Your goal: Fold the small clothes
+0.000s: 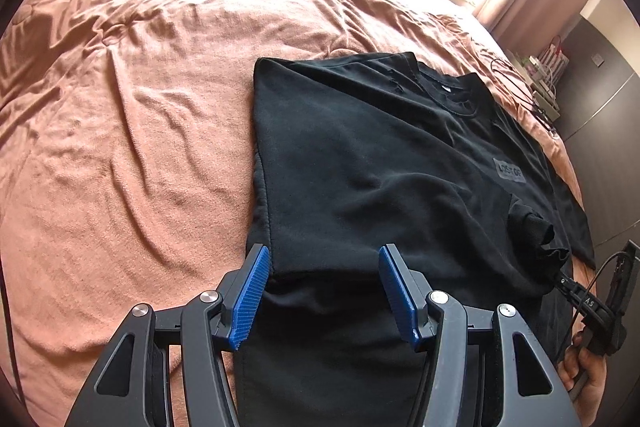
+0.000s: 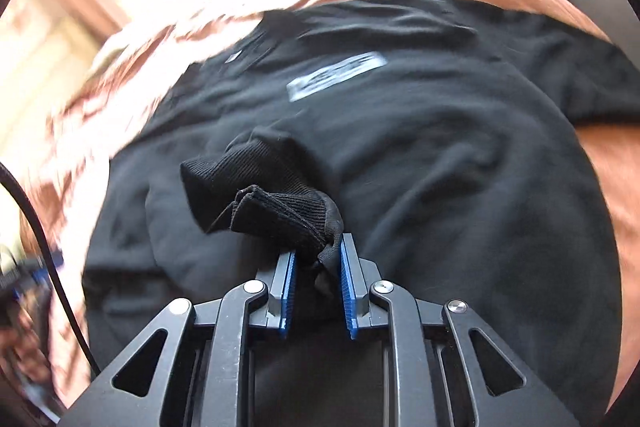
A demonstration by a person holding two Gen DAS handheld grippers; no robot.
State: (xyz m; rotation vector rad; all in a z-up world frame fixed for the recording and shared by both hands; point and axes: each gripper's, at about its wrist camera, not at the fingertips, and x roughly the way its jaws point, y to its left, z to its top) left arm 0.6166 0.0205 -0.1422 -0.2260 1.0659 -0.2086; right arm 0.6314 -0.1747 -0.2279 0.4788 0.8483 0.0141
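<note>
On the bed, over a wrinkled salmon-pink blanket (image 1: 140,99), lies the black sweatshirt (image 1: 360,155) with its front up, so that the collar (image 1: 444,91) points to the far end and the grey chest label (image 1: 510,171) can be read. One side is already folded inward, giving a straight edge on the left. I think this is why the garment lies flat and spread: a flat cloth folds in clean lines.

The left gripper (image 1: 320,291) stands half open above the near left corner of the body. The corner of the cloth lies between its blue pads (image 1: 248,299), but the pads do not press on it. It seems to wait there, perhaps to take the hem.

The right gripper (image 2: 318,279) is closed on the ribbed cuff (image 2: 260,195) of the sleeve; the bunched cloth is squeezed between its pads. The cuff lies upon the body of the shirt, near the label. Probably the sleeve is held by its end because this end steers the whole sleeve when it is laid across the body. The right wrist view is blurred, so finer detail of the grip I cannot tell.
</note>
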